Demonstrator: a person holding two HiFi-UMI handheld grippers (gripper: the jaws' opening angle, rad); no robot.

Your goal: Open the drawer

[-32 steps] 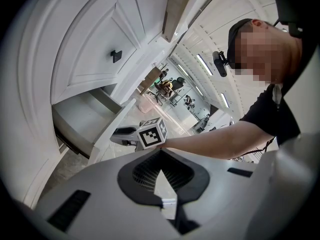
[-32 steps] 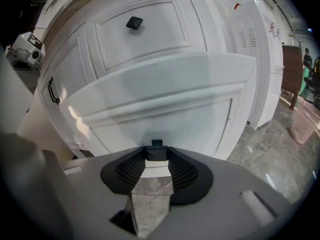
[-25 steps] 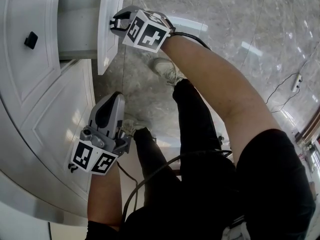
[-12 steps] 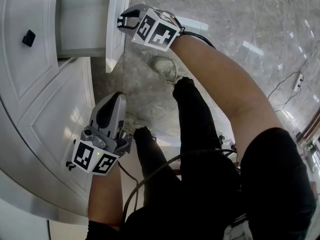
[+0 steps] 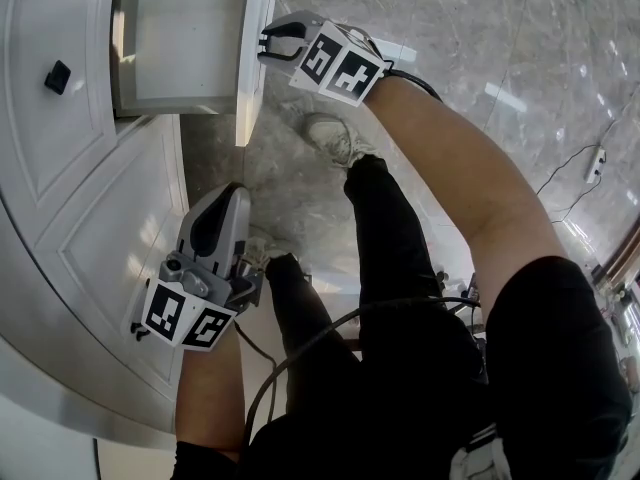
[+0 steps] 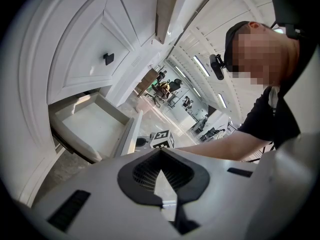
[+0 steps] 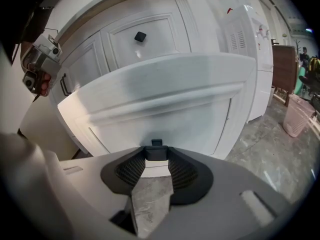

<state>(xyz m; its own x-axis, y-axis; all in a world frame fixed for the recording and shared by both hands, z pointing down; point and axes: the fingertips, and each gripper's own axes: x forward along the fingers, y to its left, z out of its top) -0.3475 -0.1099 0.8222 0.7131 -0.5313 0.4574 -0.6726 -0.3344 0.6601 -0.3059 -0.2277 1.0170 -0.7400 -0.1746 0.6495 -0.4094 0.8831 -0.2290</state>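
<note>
At upper left my right gripper (image 5: 272, 44) clamps the small black knob (image 7: 156, 152) of the pulled-out white drawer (image 5: 258, 68), plain white bottom showing; my left gripper (image 6: 160, 152) has its jaws together.

Head view steeply down, gripper views share drawer (image 5: 256, 58)

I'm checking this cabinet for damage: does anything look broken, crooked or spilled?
Nothing stands out. The drawer sits pulled out, straight and empty as far as shown, its knob clamped in the right hand-held gripper. The left hand-held gripper is shut and empty.
</note>
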